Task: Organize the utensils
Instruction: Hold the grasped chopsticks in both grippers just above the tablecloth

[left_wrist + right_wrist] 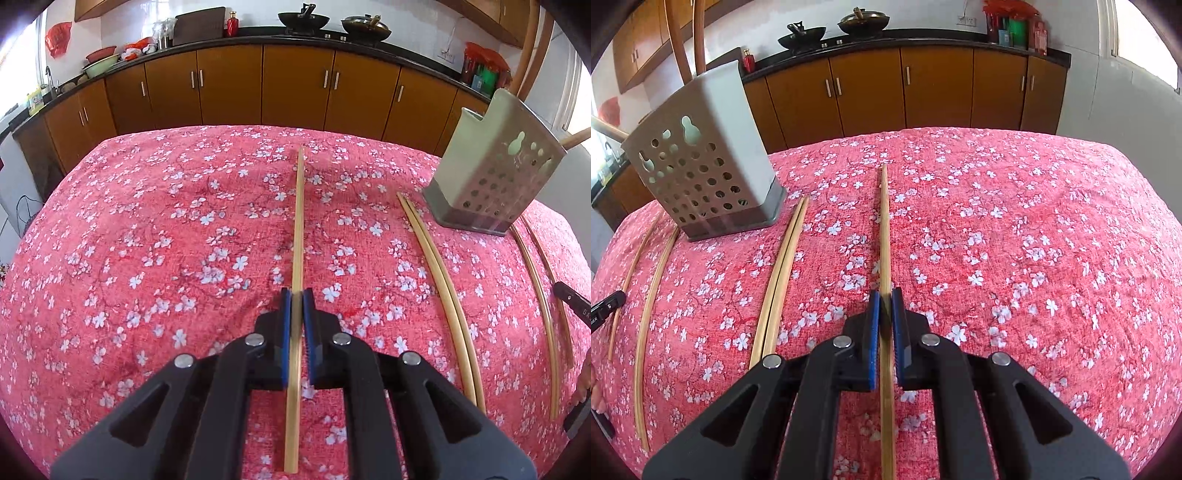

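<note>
Left gripper [297, 295] clamped on a chopstick [298, 221] running straight ahead between my pads; holder [495, 166] sits ahead to its right, chopstick pair [436, 266] between. Right gripper [885, 295] also pinches a chopstick [884, 229]; holder [701, 162] ahead-left of it. Risk, I judge: thin sticks pivot or slip in the pads, tips snag the tablecloth [1034, 240], or they miss the holder mouth, nudge and tip it.

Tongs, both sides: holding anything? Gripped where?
Left tongs are shut on a chopstick, around mid-length. Right tongs are shut on another chopstick, also around mid-length. Each stick runs forward over the tablecloth.
</note>
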